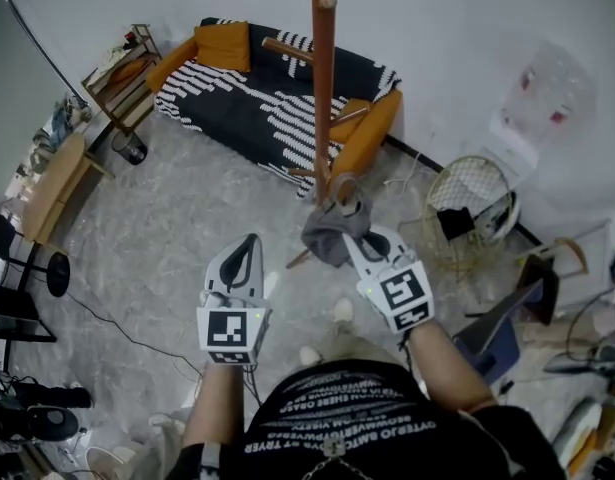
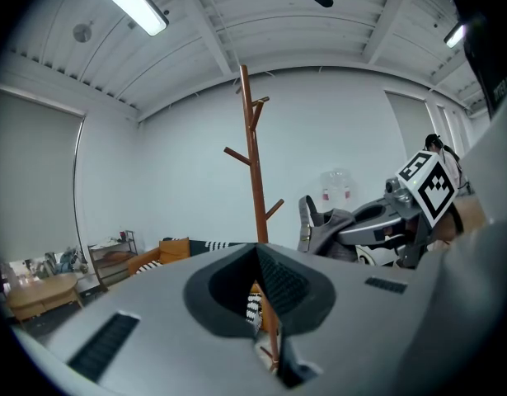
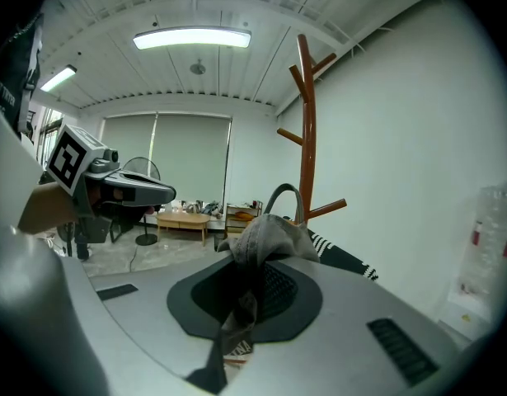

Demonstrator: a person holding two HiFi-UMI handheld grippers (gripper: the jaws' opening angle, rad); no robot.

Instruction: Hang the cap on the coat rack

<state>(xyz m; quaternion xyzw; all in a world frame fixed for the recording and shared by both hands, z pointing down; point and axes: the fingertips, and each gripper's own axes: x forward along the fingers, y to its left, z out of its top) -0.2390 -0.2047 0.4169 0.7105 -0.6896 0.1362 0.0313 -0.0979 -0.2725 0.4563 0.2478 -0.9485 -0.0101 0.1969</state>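
Observation:
The brown wooden coat rack (image 1: pixel 324 78) stands straight ahead on the floor, its pegs branching off the pole (image 2: pixel 255 163) (image 3: pixel 307 130). A grey cap (image 1: pixel 333 227) with a looped strap hangs bunched from my right gripper (image 1: pixel 359 240), which is shut on its cloth (image 3: pixel 265 238) close to the pole's lower part. In the right gripper view the fabric runs down between the jaws (image 3: pixel 245 304). My left gripper (image 1: pixel 249 253) floats to the left of the cap, its jaws together (image 2: pixel 265 304) with nothing in them. From the left gripper view the cap (image 2: pixel 335 225) shows to the right of the rack.
A black-and-white patterned sofa (image 1: pixel 257 98) with orange cushions sits behind the rack. A round wire basket (image 1: pixel 467 208) and a chair are at right. At left stand a low wooden table (image 1: pixel 52 188), a shelf and black stand bases (image 1: pixel 47 268); a cable crosses the floor.

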